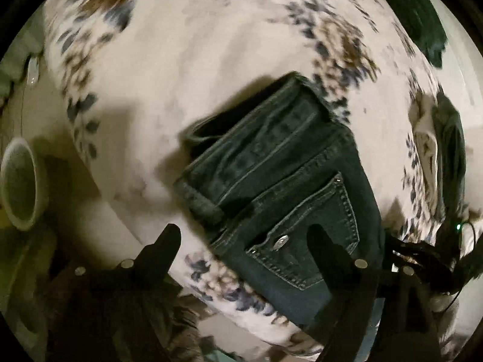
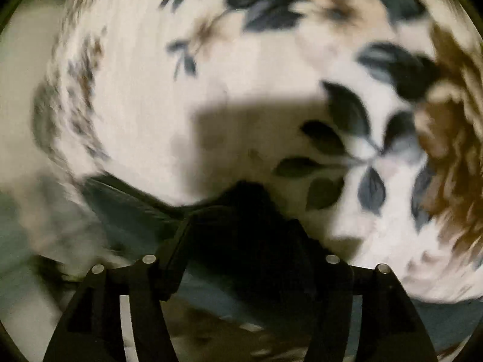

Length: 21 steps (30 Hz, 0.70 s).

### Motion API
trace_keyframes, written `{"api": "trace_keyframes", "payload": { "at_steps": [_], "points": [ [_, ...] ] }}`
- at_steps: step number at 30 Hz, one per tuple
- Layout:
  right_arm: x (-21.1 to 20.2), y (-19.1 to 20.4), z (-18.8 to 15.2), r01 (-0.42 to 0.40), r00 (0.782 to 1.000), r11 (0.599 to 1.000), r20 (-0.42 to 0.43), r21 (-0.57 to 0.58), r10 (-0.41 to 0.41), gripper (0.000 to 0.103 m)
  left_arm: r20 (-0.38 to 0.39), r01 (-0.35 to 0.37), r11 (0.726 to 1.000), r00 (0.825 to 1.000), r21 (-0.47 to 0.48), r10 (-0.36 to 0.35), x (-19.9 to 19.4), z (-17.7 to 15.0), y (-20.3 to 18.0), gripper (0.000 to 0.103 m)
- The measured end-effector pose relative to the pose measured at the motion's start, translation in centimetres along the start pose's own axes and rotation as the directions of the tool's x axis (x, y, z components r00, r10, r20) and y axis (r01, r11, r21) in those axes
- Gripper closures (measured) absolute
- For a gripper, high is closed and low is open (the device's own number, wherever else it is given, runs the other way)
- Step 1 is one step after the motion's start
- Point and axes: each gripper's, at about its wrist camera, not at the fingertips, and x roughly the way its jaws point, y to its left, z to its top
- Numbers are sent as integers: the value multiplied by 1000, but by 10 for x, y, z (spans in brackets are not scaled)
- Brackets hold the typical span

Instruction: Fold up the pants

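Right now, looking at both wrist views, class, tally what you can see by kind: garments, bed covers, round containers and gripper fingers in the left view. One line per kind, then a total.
Folded dark jeans: 1
Floral bed cover: 1
Round container beside the bed: 1
Left gripper fingers: 2
Total: 5

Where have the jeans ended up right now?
In the left wrist view, the folded jeans lie on the floral bedspread, right of centre, just beyond the open left gripper.
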Motion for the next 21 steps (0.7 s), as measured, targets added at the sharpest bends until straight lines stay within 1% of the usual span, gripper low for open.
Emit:
{"api": "trace_keyframes", "payload": {
  "at_steps": [1, 2, 3, 4, 5, 6, 7, 8, 9, 10, 12, 14, 15, 16, 18, 19, 20, 21],
  "points": [
    [0, 3, -2, 32, 999, 999, 10, -12, -32, 79, -4, -2, 1000, 1000, 10, 2, 3, 1, -3, 18],
    [-2, 6, -4, 84, 996, 996, 25, -25, -83, 92, -10, 4, 1000, 1000, 15, -4, 6, 1, -6, 18],
    [-10, 5, -6, 97, 993, 995, 63, -15, -96, 94, -14, 5, 1000, 1000, 19, -5, 9, 1, -9, 18],
    [-18, 1, -9, 87, 992, 996, 95, 14, -88, 96, -15, 1, 1000, 1000, 26, -1, 11, 1, -12, 18],
    [-22, -1, -10, 80, 990, 996, 111, 35, -83, 101, -12, -3, 999, 1000, 34, 3, 12, 0, -14, 18],
    [-32, -8, -11, 72, 985, 995, 154, 71, -82, 102, -12, -6, 999, 1000, 41, 6, 14, -1, -16, 18],
    [-39, -15, -12, 45, 982, 994, 179, 100, -63, 102, -13, -7, 999, 1000, 40, 7, 14, -2, -16, 18],
    [-45, -23, -10, -4, 979, 989, 200, 148, -26, 102, -17, -11, 999, 1000, 37, 12, 15, -4, -16, 18],
    [-45, -30, -9, -35, 981, 984, 194, 175, 0, 102, -21, -13, 999, 1000, 31, 14, 16, -6, -14, 18],
    [-43, -27, -8, -41, 982, 982, 191, 185, 5, 102, -26, -14, 1000, 1000, 28, 14, 17, -7, -14, 18],
    [-41, -30, -6, -43, 985, 984, 174, 173, 12, 102, -34, -18, 999, 999, 27, 19, 18, -9, -12, 18],
    [-45, -33, -8, -51, 984, 986, 176, 158, 23, 102, -36, -27, 999, 999, 30, 28, 17, -9, -10, 18],
    [-46, -35, -9, -82, 984, 982, 167, 167, 54, 101, -35, -30, 999, 999, 30, 31, 17, -9, -10, 18],
    [-44, -39, -10, -112, 984, 977, 156, 182, 84, 99, -35, -32, 999, 999, 28, 33, 18, -8, -10, 18],
    [-44, -51, -11, -158, 982, 960, 135, 232, 129, 86, -38, -29, 999, 999, 14, 30, 19, -4, -10, 18],
    [-44, -56, -11, -174, 980, 951, 142, 256, 141, 64, -35, -26, 1000, 999, 9, 26, 19, -2, -11, 18],
    [-46, -61, -11, -201, 974, 939, 162, 279, 160, 52, -31, -20, 1000, 999, 10, 21, 19, 0, -13, 18],
    [-44, -62, -9, -242, 964, 925, 180, 292, 196, 51, -28, -20, 1000, 999, 14, 20, 19, 2, -16, 18]
  ]
}}
